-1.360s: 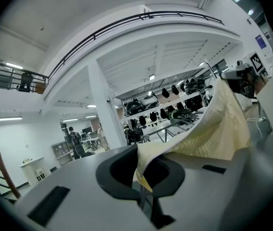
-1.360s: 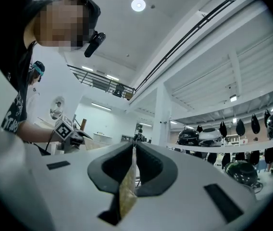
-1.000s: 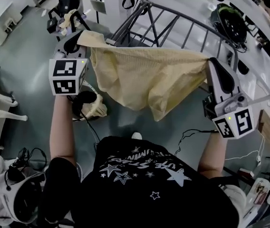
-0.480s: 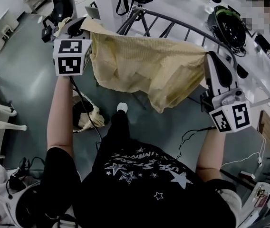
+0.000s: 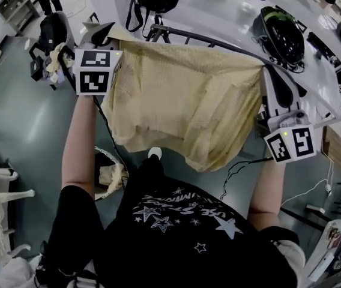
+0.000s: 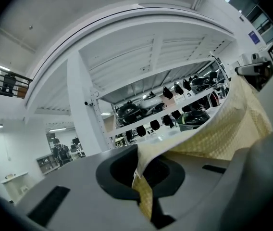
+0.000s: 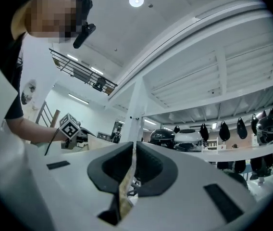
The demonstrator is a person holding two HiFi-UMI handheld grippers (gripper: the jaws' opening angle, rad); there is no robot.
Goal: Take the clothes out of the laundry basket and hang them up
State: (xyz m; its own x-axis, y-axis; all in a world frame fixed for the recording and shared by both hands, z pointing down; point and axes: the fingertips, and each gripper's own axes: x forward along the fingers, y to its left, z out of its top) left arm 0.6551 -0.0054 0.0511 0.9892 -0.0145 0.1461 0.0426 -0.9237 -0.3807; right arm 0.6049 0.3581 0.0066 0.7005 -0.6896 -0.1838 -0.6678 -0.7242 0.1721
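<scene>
Two top corners of the yellow cloth [image 5: 176, 107] are clamped in the jaws of left gripper [image 5: 105, 38] and right gripper [image 5: 269, 77], its stretched edge lying parallel to the rack rail [image 5: 218, 42] just beyond.

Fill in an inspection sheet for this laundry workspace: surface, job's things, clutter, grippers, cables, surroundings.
Surface: grey-green floor.
Job's things: yellow cloth stretched between both grippers at the rack rail, contact unclear; basket on floor holding pale cloth.
Clutter: helmet on white table.
Grippers: left gripper shut on yellow cloth; right gripper likewise.
Cables: black cable and white cable on floor.
Surroundings: white shelving stocked with more helmets.
</scene>
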